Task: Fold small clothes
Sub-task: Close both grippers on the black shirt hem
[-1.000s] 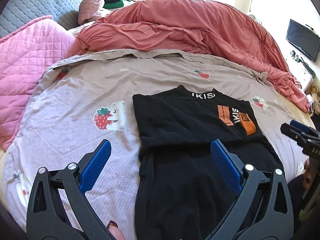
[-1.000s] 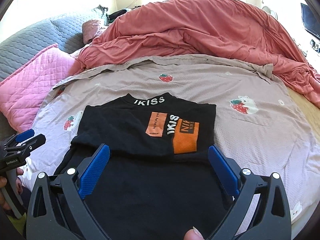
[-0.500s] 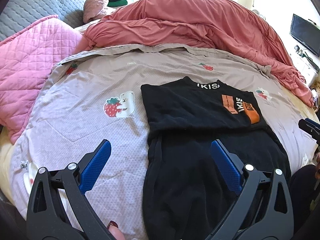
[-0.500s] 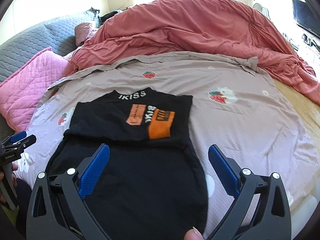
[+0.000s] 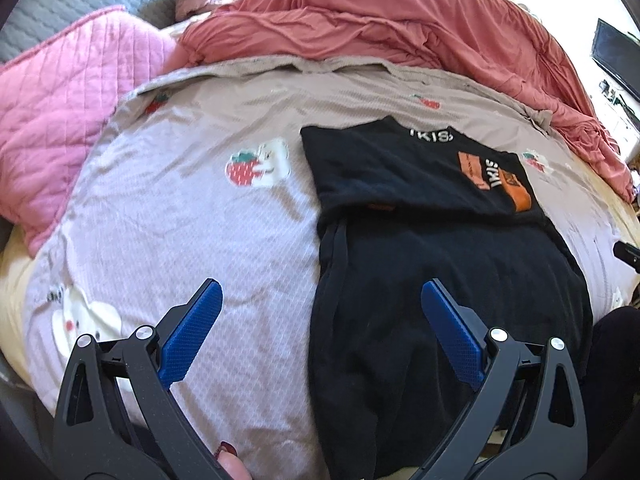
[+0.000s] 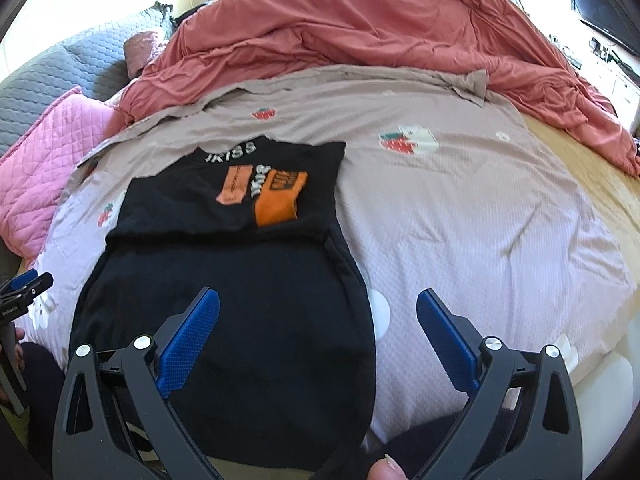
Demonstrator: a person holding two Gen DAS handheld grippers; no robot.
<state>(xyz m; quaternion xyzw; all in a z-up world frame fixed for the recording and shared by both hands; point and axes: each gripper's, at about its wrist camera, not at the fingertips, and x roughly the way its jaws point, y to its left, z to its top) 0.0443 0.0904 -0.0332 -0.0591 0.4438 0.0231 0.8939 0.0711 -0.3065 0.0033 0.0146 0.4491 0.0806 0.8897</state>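
Both grippers are held spread wide above the bed with nothing between their blue pads. In the left wrist view, the left gripper point(image 5: 318, 308) is seen with the black shirt point(image 5: 448, 280) ahead and under its right-hand finger, while its left-hand finger is over the mauve strawberry-print sheet point(image 5: 192, 240). The top part of the shirt is folded down over the rest, with the white collar lettering and the orange patch point(image 5: 520, 196) at the far right of it. In the right wrist view, the right gripper point(image 6: 318, 304) is placed the other way round — the shirt point(image 6: 240, 288) lies ahead and under its left-hand finger, the sheet point(image 6: 480, 220) under the right-hand one. Only here is the orange print shown nearly whole, and the left gripper's tip point(image 6: 26, 286) is caught at the far left edge. Only the left wrist view shows a small dark tip at its far right edge — too little is seen to tell what it is. A rumpled red duvet point(image 5: 380, 28) is heaped beyond the sheet, and a pink quilted pillow point(image 5: 56, 112) lies far to the left.
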